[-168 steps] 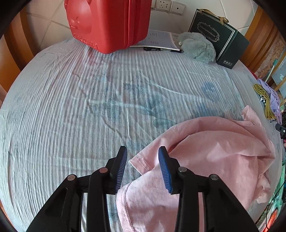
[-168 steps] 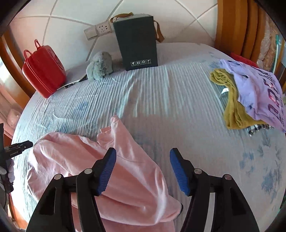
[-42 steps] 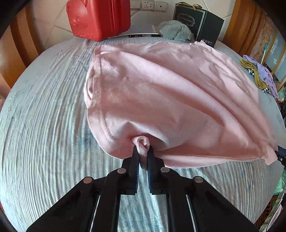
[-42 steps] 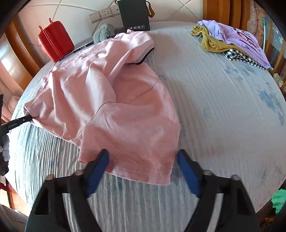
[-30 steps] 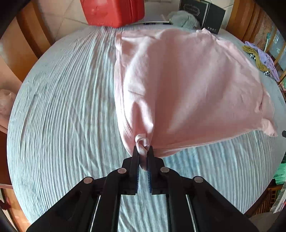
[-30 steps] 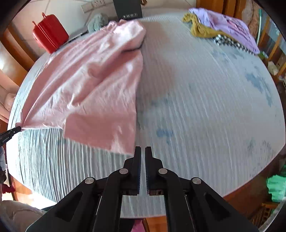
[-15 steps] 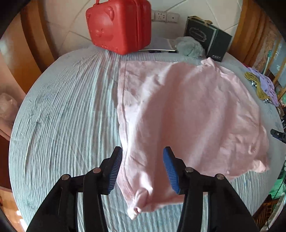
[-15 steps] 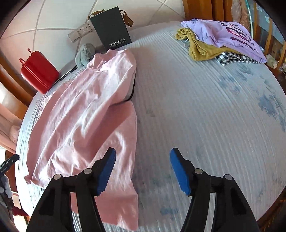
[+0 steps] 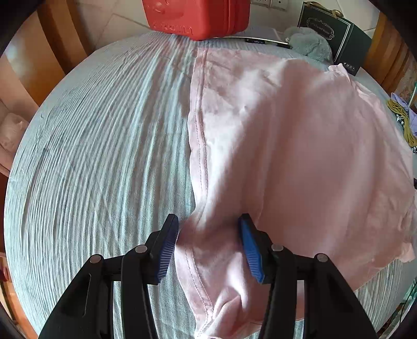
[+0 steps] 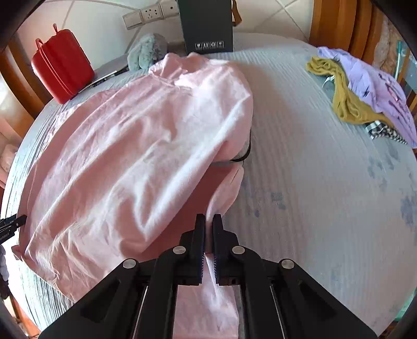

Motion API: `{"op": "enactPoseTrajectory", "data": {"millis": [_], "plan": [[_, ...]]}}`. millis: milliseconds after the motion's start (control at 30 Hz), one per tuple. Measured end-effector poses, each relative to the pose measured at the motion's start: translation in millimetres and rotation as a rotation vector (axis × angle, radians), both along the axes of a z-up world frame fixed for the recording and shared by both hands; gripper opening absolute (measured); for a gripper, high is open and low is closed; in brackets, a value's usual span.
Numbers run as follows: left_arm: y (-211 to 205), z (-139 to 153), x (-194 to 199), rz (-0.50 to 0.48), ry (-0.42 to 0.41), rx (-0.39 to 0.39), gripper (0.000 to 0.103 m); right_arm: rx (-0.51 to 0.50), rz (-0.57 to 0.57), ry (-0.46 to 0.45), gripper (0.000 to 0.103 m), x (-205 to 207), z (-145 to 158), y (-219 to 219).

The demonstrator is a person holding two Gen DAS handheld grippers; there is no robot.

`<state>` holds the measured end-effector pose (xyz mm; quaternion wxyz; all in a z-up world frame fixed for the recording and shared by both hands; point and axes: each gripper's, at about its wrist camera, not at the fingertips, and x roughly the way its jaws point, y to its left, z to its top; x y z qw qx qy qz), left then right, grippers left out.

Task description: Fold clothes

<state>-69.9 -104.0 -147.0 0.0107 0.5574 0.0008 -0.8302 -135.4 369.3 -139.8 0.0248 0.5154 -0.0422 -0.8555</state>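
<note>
A pink shirt (image 9: pixel 286 146) lies spread across the pale striped bedspread (image 9: pixel 99 156). In the left wrist view its stitched hem runs toward me. My left gripper (image 9: pixel 207 224) is open and straddles that hem near the corner, and its blue pads do not press the cloth. In the right wrist view the pink shirt (image 10: pixel 135 161) fills the left half, with a sleeve folded under on its right side. My right gripper (image 10: pixel 209 217) is shut on a pinch of the shirt's near right edge. The left gripper's tip (image 10: pixel 10 225) shows at the far left.
A red case (image 10: pixel 61 65), a grey plush toy (image 10: pixel 147 50) and a dark box (image 10: pixel 207 23) stand along the far wall. A pile of yellow, lilac and checked clothes (image 10: pixel 365 96) lies at the right. Wooden bed frame (image 9: pixel 385 52) rims the bed.
The left gripper let go of the bunched hem, opened, and now stands over the hem. The right gripper opened, moved onto the shirt's edge and shut on it. The shirt has settled flat.
</note>
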Motion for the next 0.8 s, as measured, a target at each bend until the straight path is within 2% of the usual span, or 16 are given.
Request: {"op": "enactPoseTrajectory", "data": {"millis": [100,167,233,333,367,433,467,500,667,733,800], "plan": [[-1.0,0.7,0.4,-0.005,0.002,-0.002,0.050,0.015,-0.097,0.065,0.005,30.7,30.3,29.2],[-1.7,0.9,0.8,-0.008,0.006,-0.001,0.050,0.029,-0.178,0.057,0.004,54.3,39.9,57.4],[-3.2,1.2,1.2,-0.011,0.009,0.004,0.050,0.096,-0.257,0.010,0.004,72.0,33.9,83.7],[-4.5,2.3,0.6,-0.015,0.004,0.010,0.050,0.018,-0.329,-0.049,0.008,88.2,18.8,116.6],[-4.7,3.2,0.4,-0.015,-0.003,0.012,0.051,-0.025,-0.324,-0.048,0.012,94.2,17.3,120.4],[-5.2,9.7,5.0,-0.018,0.006,0.022,0.050,-0.091,-0.278,-0.036,0.030,102.3,18.1,117.0],[-5.5,14.7,9.6,-0.025,0.021,0.030,0.050,-0.115,-0.248,-0.030,0.051,105.6,18.7,112.9],[-5.2,19.8,14.9,-0.039,0.035,0.038,0.050,-0.126,-0.224,-0.025,0.066,107.3,18.2,107.9],[1.1,35.3,44.5,-0.137,0.074,0.078,0.054,-0.127,-0.106,-0.049,0.067,117.5,5.0,73.2],[2.0,35.3,57.4,-0.166,0.074,0.092,0.054,-0.124,-0.069,-0.075,0.073,122.3,-3.9,60.1],[3.7,34.7,69.4,-0.184,0.065,0.104,0.054,-0.111,-0.046,-0.084,0.089,126.3,-10.5,49.7]]}}
